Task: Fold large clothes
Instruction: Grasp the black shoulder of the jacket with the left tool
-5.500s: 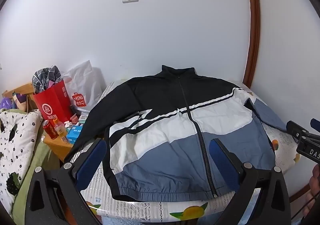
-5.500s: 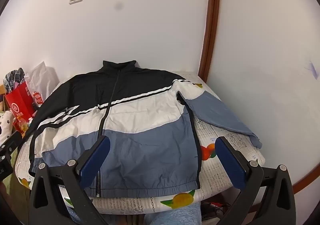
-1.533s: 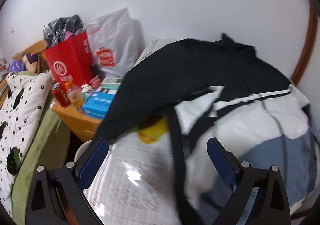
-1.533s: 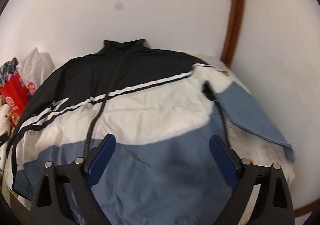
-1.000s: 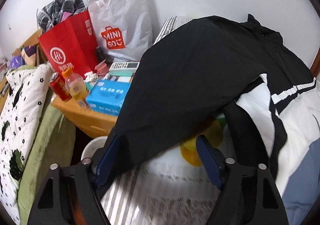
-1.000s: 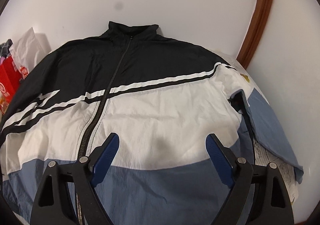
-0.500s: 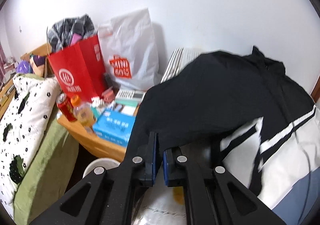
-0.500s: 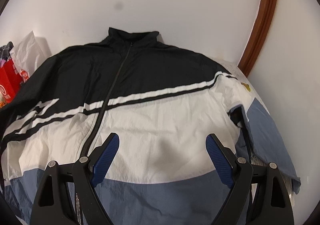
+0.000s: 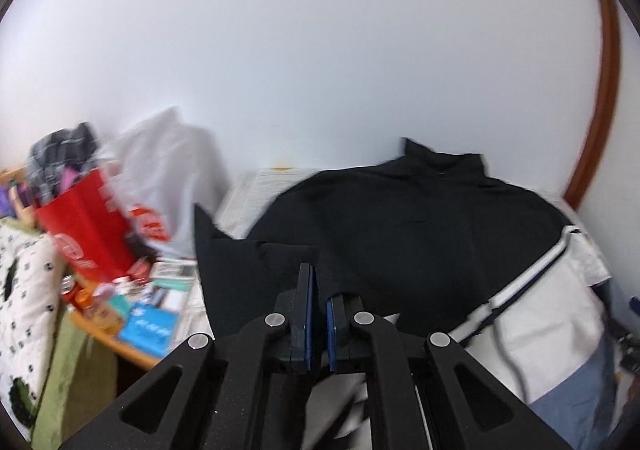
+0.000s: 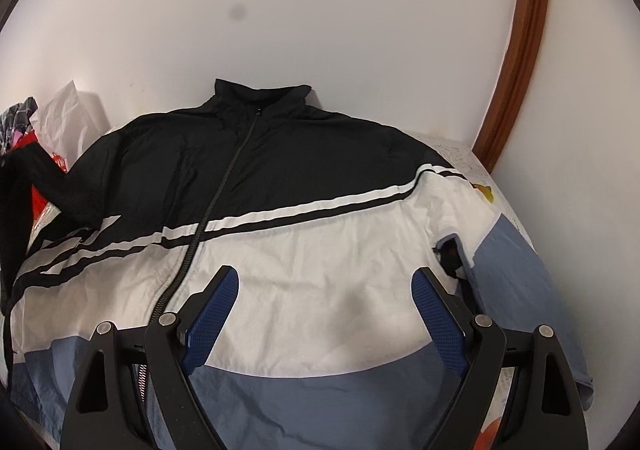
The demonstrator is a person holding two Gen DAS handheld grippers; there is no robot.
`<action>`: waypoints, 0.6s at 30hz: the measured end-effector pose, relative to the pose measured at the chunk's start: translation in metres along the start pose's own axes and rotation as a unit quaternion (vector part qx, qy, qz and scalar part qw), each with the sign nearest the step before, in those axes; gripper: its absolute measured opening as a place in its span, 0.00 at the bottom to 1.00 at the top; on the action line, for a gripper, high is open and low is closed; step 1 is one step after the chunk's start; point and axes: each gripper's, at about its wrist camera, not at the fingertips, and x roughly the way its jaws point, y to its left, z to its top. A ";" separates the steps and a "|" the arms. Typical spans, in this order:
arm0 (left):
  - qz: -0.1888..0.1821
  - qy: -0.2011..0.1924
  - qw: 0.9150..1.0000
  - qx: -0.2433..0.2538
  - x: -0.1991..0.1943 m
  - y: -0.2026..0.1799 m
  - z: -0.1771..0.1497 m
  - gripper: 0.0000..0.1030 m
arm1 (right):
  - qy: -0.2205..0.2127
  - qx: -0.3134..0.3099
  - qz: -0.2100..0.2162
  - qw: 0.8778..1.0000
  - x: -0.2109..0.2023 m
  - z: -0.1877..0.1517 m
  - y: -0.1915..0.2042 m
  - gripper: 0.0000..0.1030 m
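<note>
Pinching a fold of black cloth between its blue pads, the left gripper (image 9: 319, 292) has its jaws drawn nearly together on the jacket's left sleeve (image 9: 236, 274), which rises off the table into a raised peak just beyond the fingertips. In the right wrist view the right gripper (image 10: 325, 292) hovers low over the white band of the jacket (image 10: 304, 250) with its jaws spread wide apart and nothing between them; the blue pads (image 10: 210, 314) frame bare white cloth. The jacket lies front up across the table (image 10: 460, 154), its zipper (image 10: 208, 218) closed and running from the hem up to the standing collar (image 10: 262, 94) at the far side by the wall. Its colours go in bands from near to far: blue at the hem, white in the middle, then two white stripes crossing the black chest and shoulders. The right sleeve (image 10: 516, 274), blue at its lower part, lies flat beside the body toward the table's right edge, over a printed cloth with fruit pictures (image 10: 486, 192). To the left, in the left wrist view, a wooden side table (image 9: 132, 346) holds a blue box (image 9: 150, 326), a red paper bag (image 9: 86, 226) and a white plastic bag (image 9: 168, 174), all blurred. A quilt with black spots (image 9: 24, 298) sits at the far left edge. Behind everything stands a white wall (image 10: 320, 10), with a brown wooden frame (image 10: 520, 46) curving up at the right.
</note>
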 end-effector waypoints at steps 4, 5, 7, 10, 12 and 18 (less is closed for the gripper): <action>-0.032 0.015 0.999 0.014 0.017 -0.041 0.007 0.05 | -0.001 0.003 -0.004 1.000 0.000 -0.003 -0.016 0.85; -0.036 0.020 0.999 0.018 0.022 -0.050 0.007 0.05 | 0.001 0.005 -0.006 1.000 0.001 -0.004 -0.021 0.85; -0.045 0.033 0.998 0.024 0.032 -0.068 0.004 0.05 | 0.002 0.007 -0.010 1.000 0.001 -0.006 -0.031 0.85; -0.058 0.055 0.996 0.038 0.049 -0.094 -0.001 0.05 | 0.006 0.014 -0.021 1.000 0.003 -0.011 -0.046 0.85; -0.061 0.070 0.995 0.046 0.057 -0.107 -0.006 0.05 | 0.009 0.021 -0.026 0.999 0.004 -0.016 -0.057 0.85; -0.061 0.107 0.991 0.060 0.068 -0.124 -0.021 0.06 | 0.014 0.030 -0.033 0.999 0.005 -0.027 -0.073 0.85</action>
